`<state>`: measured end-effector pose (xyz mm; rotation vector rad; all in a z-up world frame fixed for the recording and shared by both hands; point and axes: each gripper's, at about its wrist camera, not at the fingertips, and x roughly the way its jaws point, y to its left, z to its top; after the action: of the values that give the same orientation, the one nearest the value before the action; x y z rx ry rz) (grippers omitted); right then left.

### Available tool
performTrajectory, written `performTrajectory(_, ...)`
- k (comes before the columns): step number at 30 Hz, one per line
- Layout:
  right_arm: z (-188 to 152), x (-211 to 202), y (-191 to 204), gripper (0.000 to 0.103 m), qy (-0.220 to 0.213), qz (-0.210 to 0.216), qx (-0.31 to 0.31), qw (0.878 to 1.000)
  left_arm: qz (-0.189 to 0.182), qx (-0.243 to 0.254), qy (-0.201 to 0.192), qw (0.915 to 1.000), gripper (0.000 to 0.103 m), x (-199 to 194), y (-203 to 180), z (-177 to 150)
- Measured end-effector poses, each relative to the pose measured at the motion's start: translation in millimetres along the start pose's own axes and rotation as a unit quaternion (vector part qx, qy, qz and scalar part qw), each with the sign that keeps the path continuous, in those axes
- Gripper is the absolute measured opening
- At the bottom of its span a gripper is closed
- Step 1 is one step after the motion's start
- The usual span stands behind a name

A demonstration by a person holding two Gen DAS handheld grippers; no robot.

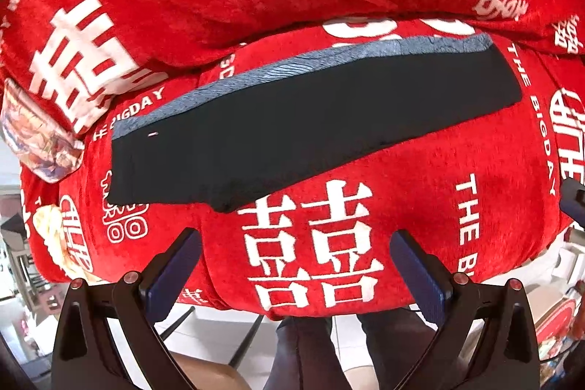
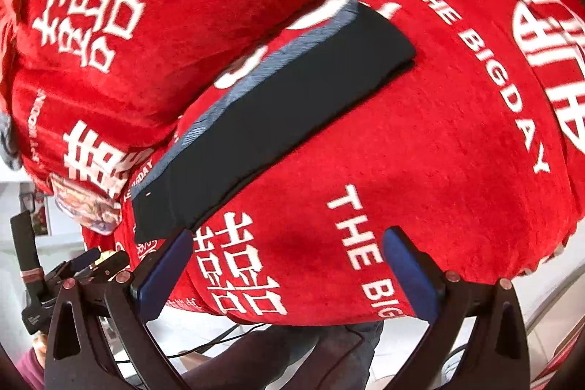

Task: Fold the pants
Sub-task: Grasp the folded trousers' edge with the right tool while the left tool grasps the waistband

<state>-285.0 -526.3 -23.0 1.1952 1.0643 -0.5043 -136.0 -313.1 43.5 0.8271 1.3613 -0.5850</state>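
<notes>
So the dark pants point(image 1: 292, 119) are lying flat as a long strip on the red blanket point(image 1: 420, 178), one leg over the other, grey lining peeking out along the far edge. My left gripper point(image 1: 296, 265) has its jaws spread wide with nothing in them; the pants sit ahead of the jaws, not touching. My right gripper point(image 2: 289, 269) is spread wide too, also empty, and from there the pants run up and away from just past the left finger point(image 2: 166, 271), near the waist end.
</notes>
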Motion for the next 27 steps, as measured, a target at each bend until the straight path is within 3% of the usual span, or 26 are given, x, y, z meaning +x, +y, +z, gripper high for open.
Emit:
performTrajectory(7, 0, 10, -43, 0.103, 0.008, -0.016, 0.049, 0.999, 0.000, 0.038, 0.011, 0.9992, 0.103, 29, -33, 19)
performTrajectory(15, 17, 25, -75, 0.103, 0.001, -0.009, 0.087, 0.996, 0.005, 0.041, 0.004, 0.9992, 0.103, 66, -60, 55)
performTrajectory(27, 104, 57, -105, 0.102, -0.081, 0.040, 0.099, 0.991, 0.000, -0.019, -0.034, 0.9993, 0.103, 124, -63, 111)
